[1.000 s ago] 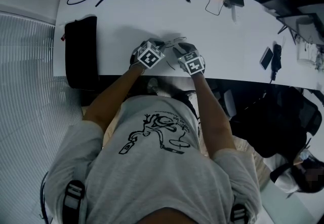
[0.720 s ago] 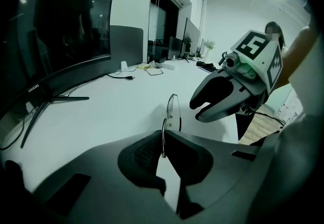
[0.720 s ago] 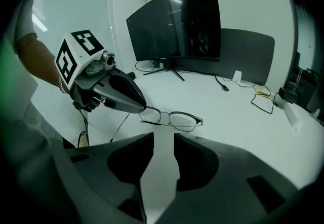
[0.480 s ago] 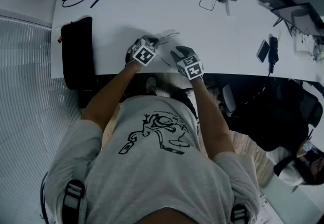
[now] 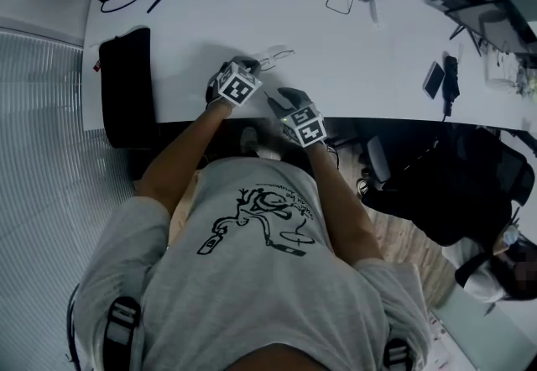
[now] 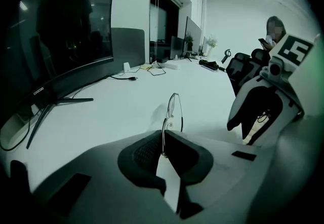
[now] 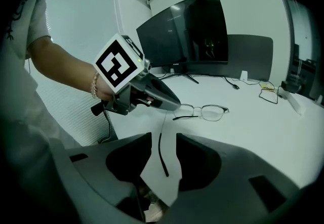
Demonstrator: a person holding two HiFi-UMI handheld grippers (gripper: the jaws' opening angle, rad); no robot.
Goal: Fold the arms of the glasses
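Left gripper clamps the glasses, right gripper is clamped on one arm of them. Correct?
No: the right gripper has just been opening; the right gripper view shows its jaws apart, the arm of the glasses loose between them. The left gripper does clamp the glasses.

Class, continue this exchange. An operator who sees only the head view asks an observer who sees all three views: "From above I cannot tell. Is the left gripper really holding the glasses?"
Observer: Yes. In the left gripper view, the left gripper is closed on a thin wire part of the glasses.
Operator: And the other gripper?
Observer: The right gripper has just been opening its jaws. They stand apart, and the unfolded arm lies between them with neither pad pressing on it.
Operator: Is anything folded yet?
Observer: The right gripper view shows the far arm lying along the front of the glasses, so it looks folded.
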